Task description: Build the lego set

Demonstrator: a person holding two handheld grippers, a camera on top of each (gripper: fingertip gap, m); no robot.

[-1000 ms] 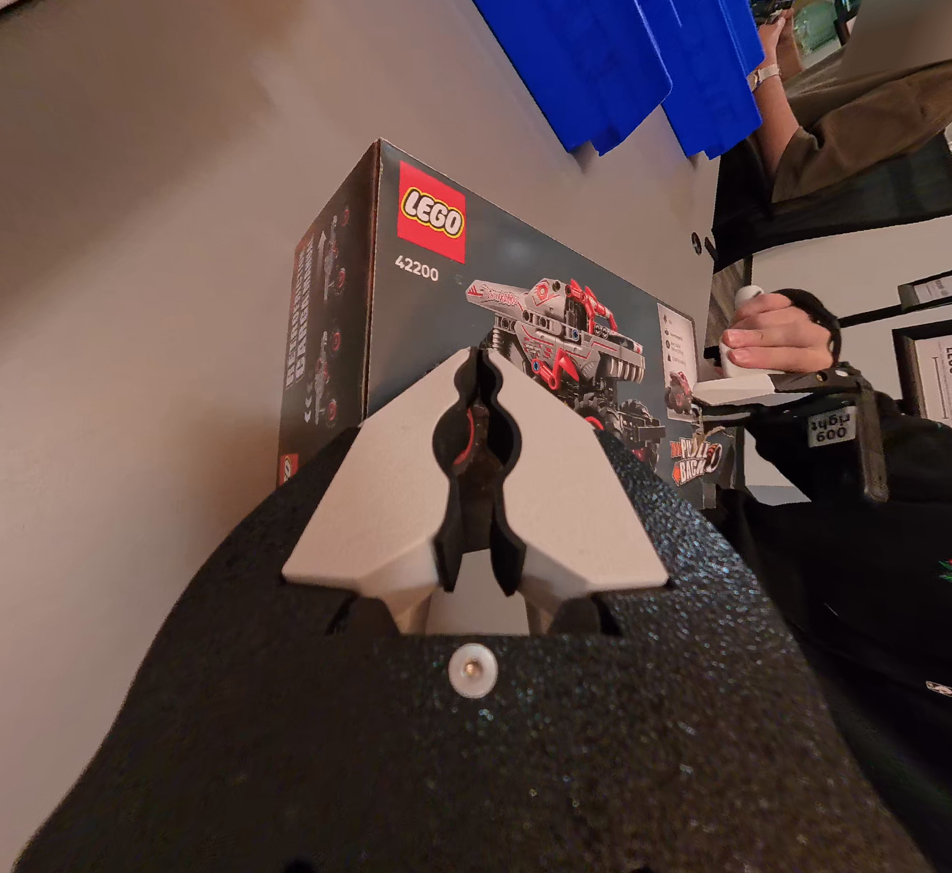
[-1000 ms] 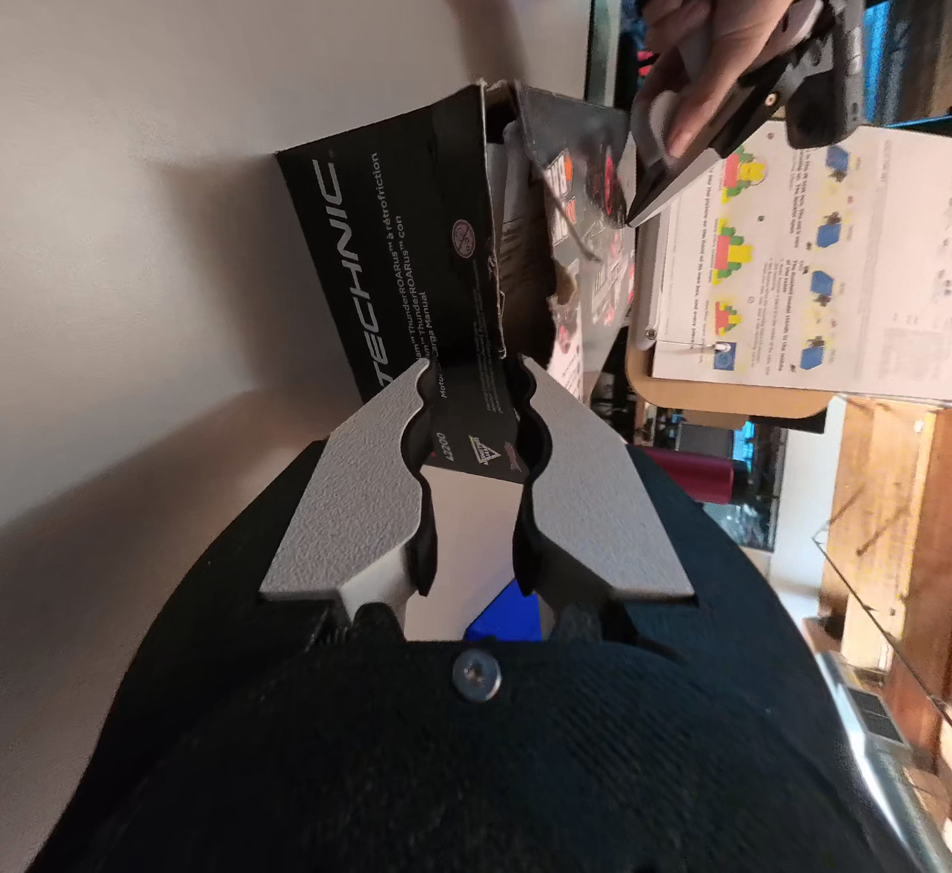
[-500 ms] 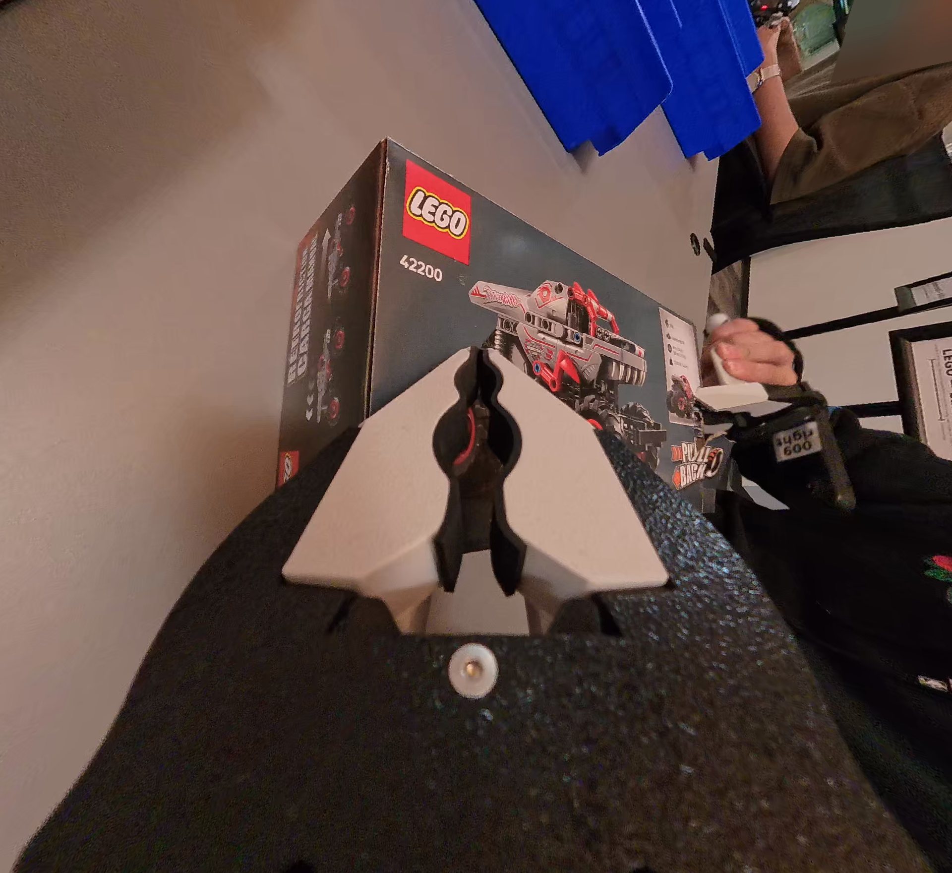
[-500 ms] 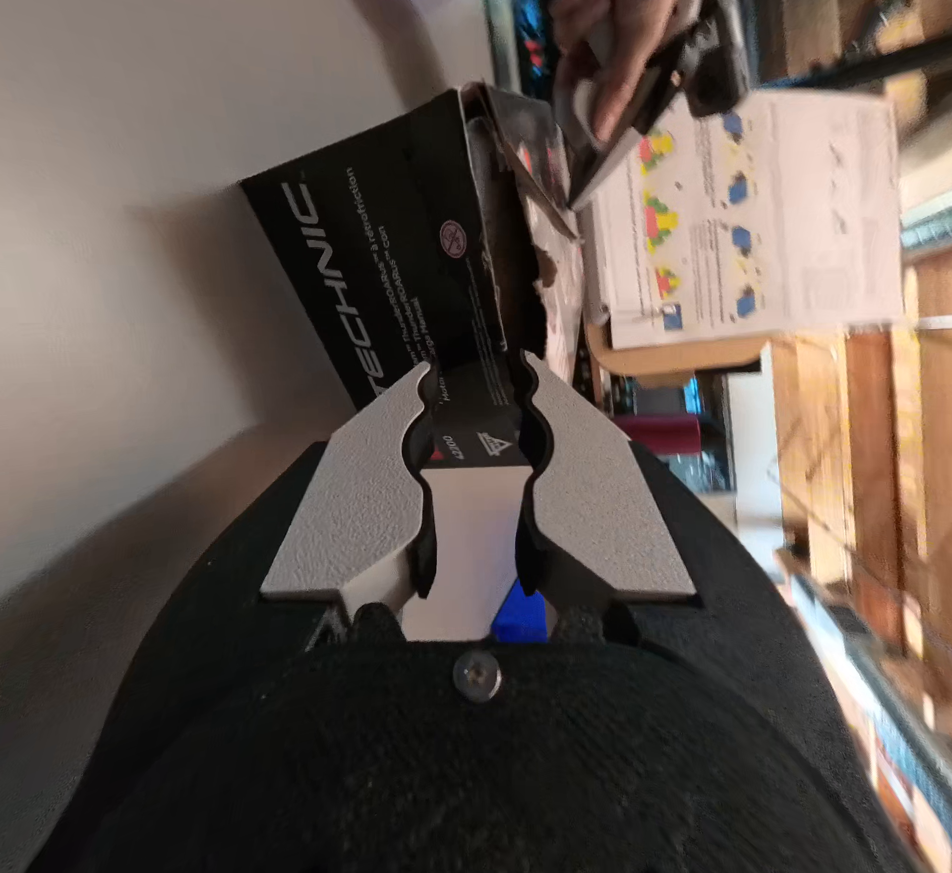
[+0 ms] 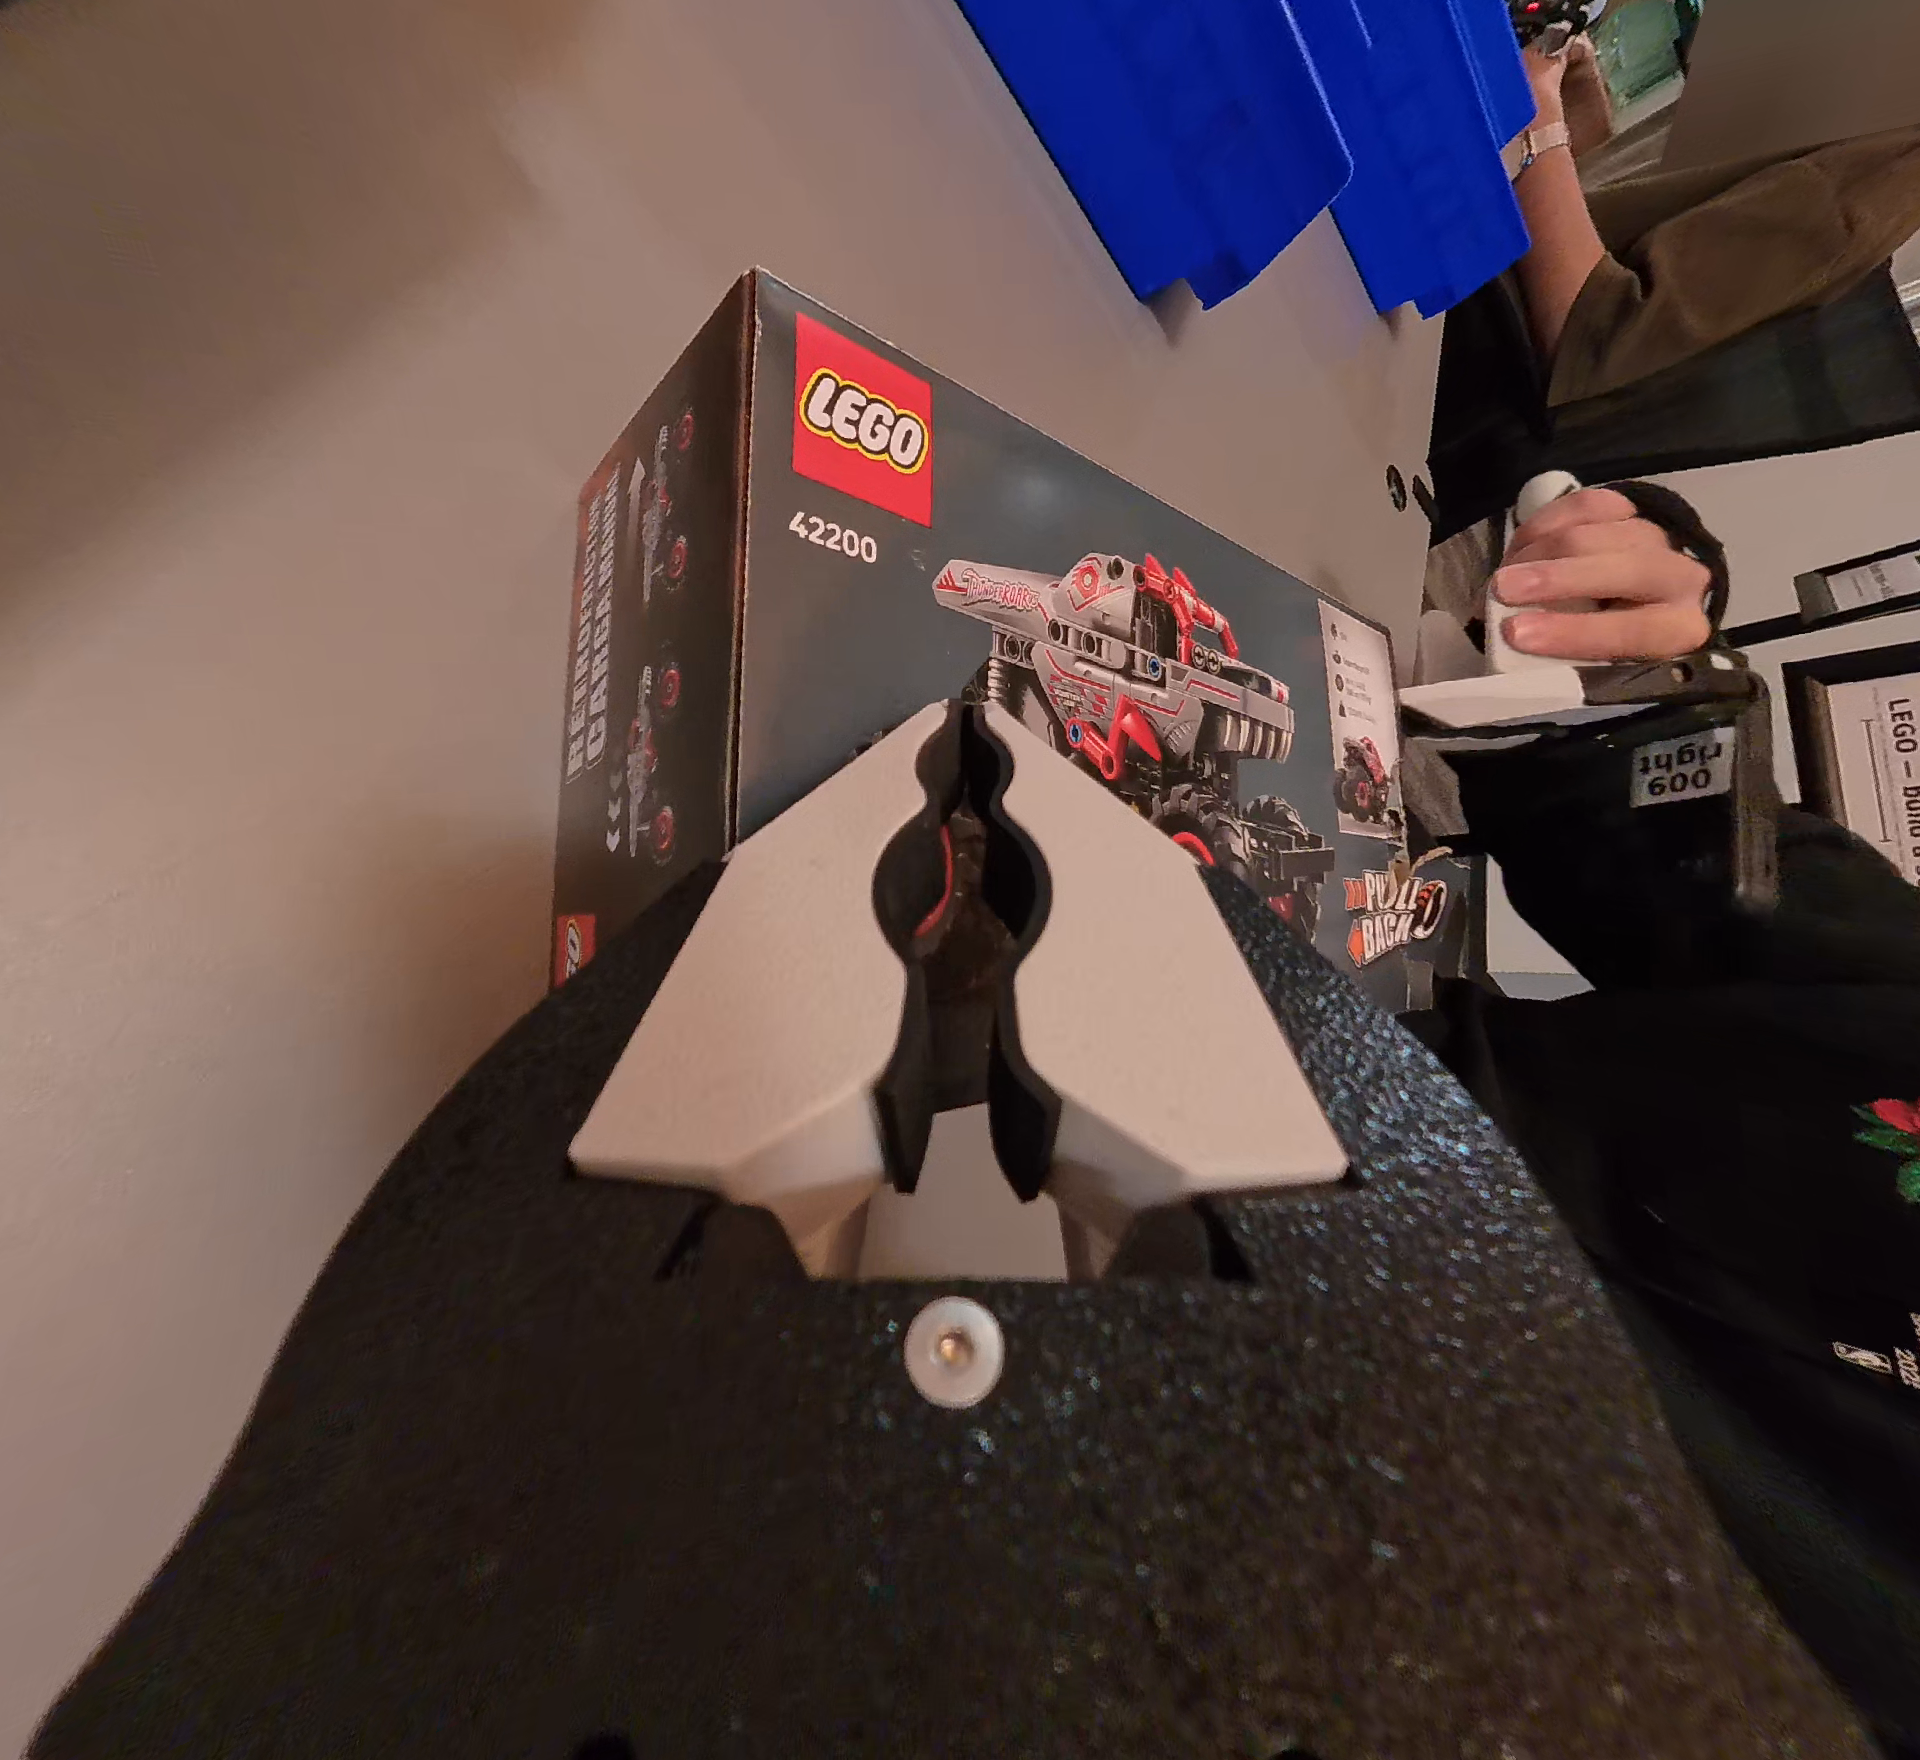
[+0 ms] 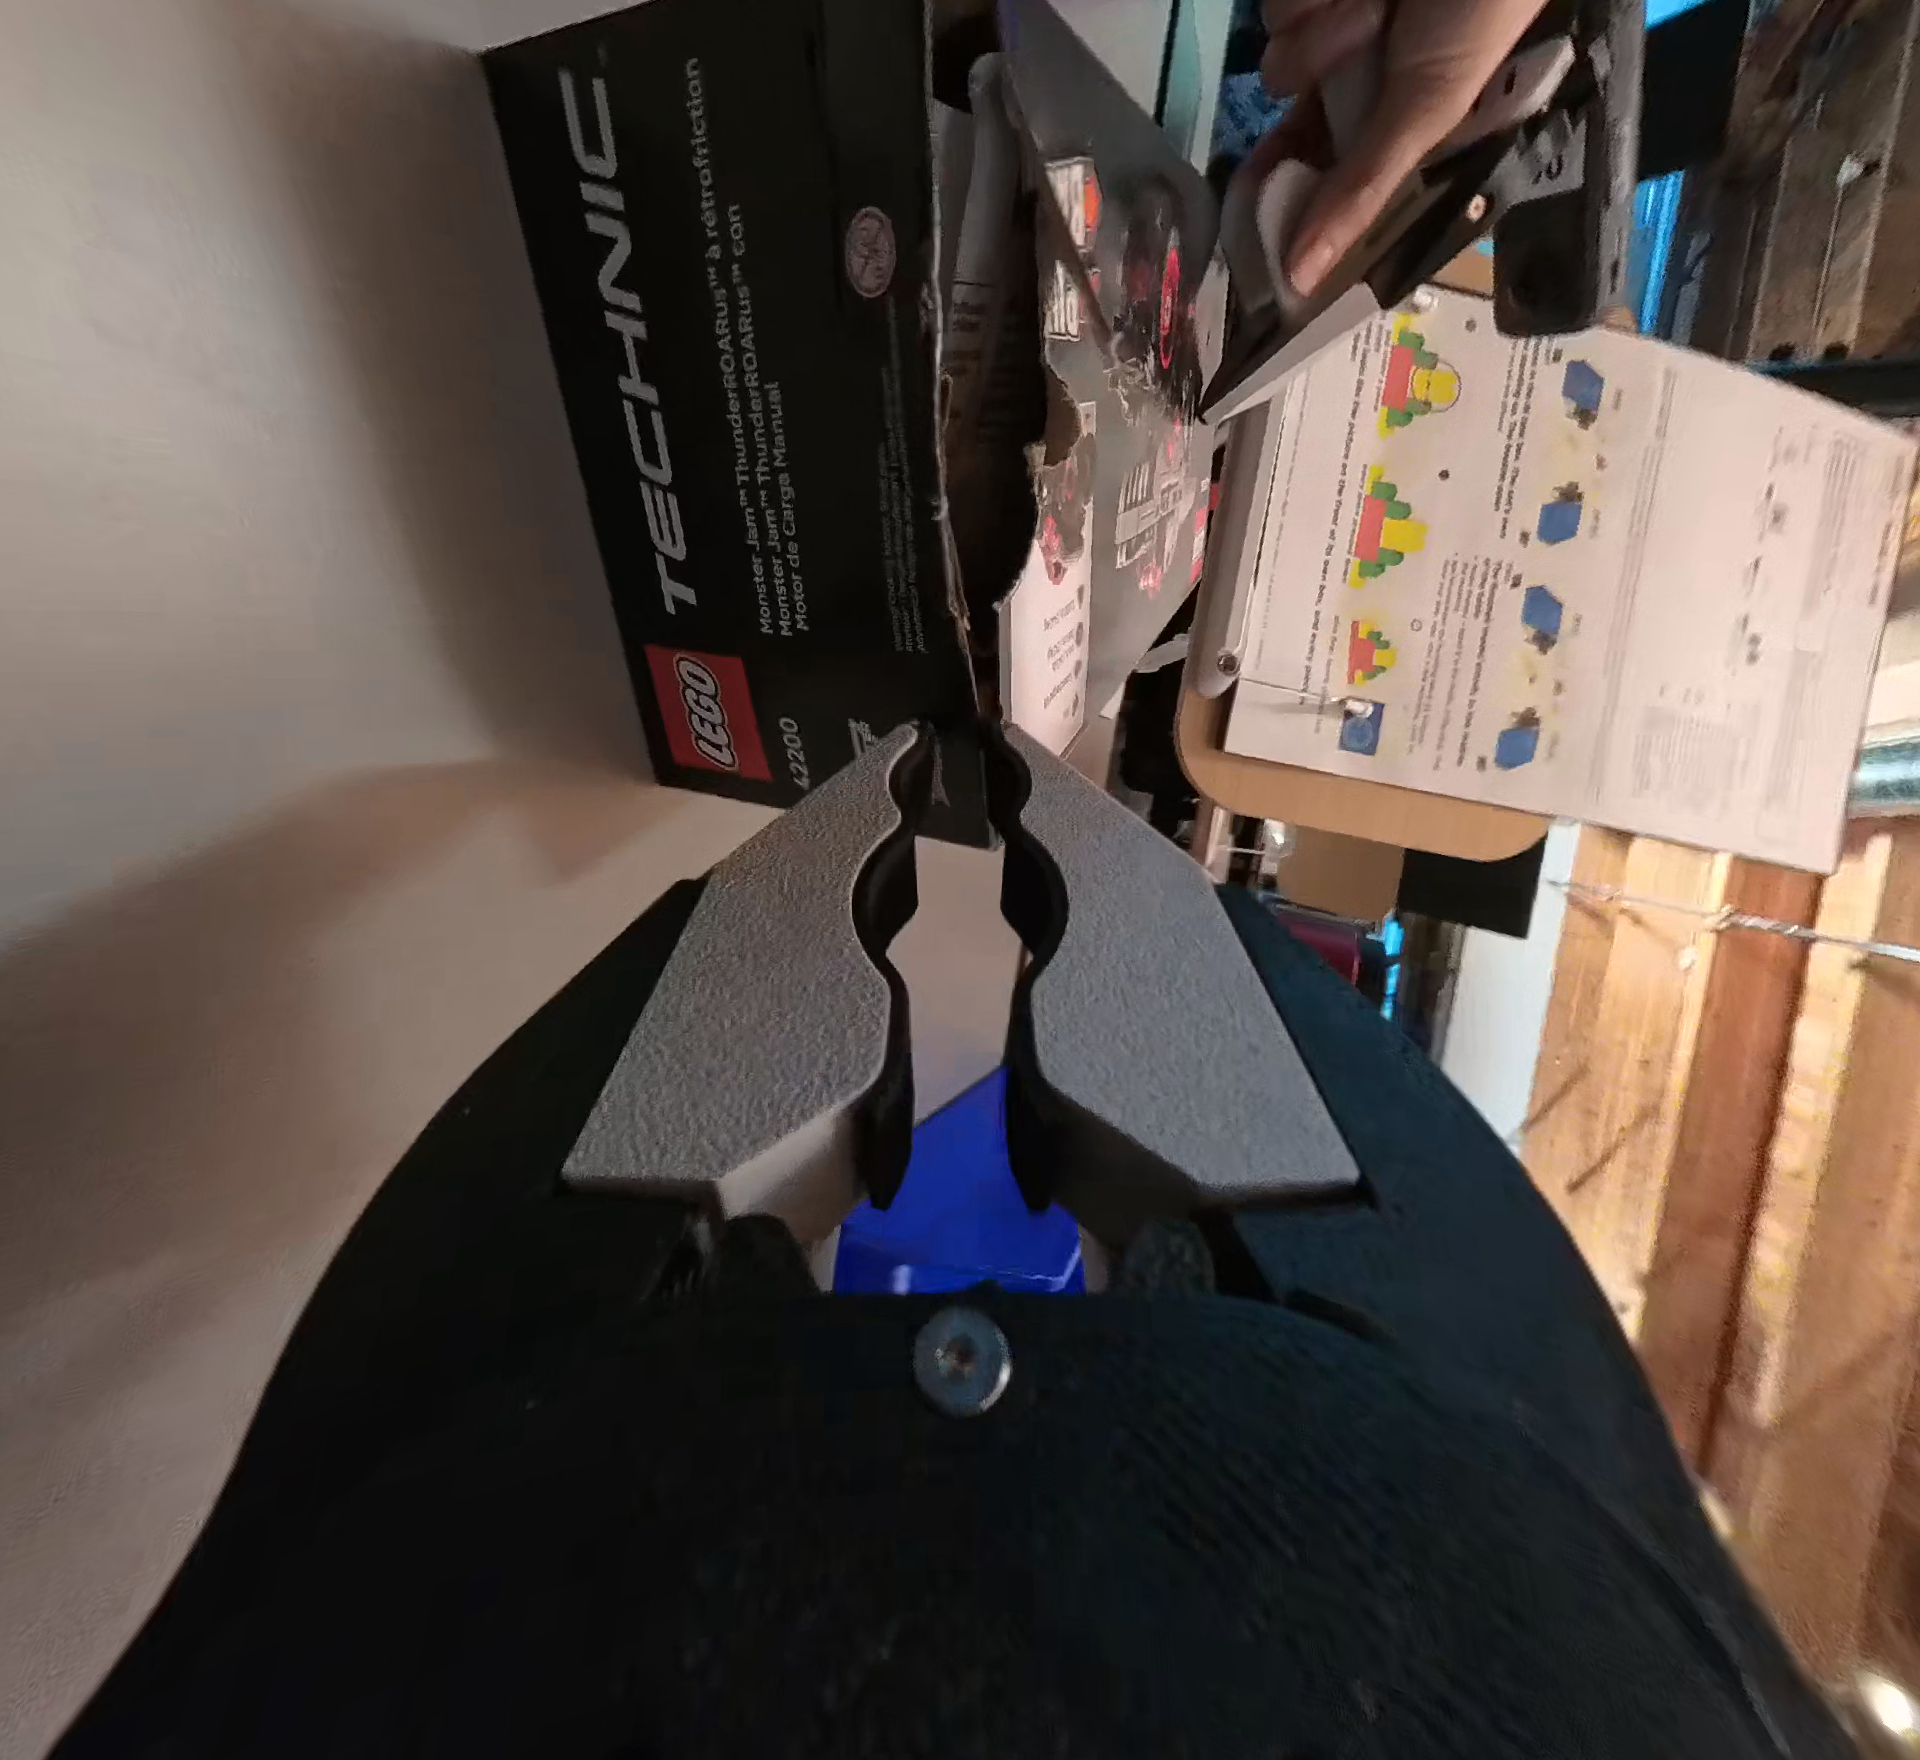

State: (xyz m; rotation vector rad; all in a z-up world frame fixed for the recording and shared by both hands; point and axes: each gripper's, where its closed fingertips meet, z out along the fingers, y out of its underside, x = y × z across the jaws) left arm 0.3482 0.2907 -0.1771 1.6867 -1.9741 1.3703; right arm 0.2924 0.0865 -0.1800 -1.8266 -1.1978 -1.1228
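1. My left gripper (image 5: 964, 723): fingertips nearly closed, only a thin slit between them, pressed against the lower front of the lego box (image 5: 1039, 609). I can't tell whether anything is actually pinched.
2. My right gripper (image 6: 961, 739): narrow gap at the tips, straddling the torn corner edge of the box (image 6: 727, 422). I can't tell whether it grips the cardboard.
3. Room, left view: bare table (image 5: 312, 360) open from 7 to 11 o'clock. Blue bins (image 5: 1195, 48) crowd 1 o'clock; the right-hand tool and hand (image 5: 1600, 588) sit at the box's far end at 3 o'clock.
4. Room, right view: table (image 6: 260, 567) clear at 9 o'clock. Torn flap (image 6: 1122, 308) at 12 o'clock touches the other tool's tip (image 6: 1226, 380). Clipboard with instruction sheet (image 6: 1558, 588) fills 2 o'clock.
5. Change: half a second back my right fingers stood wider; they've narrowed. The box now sits higher and larger in that view. Left view barely differs.
6. Box: long axis runs from 10 towards 3 o'clock in the left view, printed front facing me, opened end towards the right gripper.
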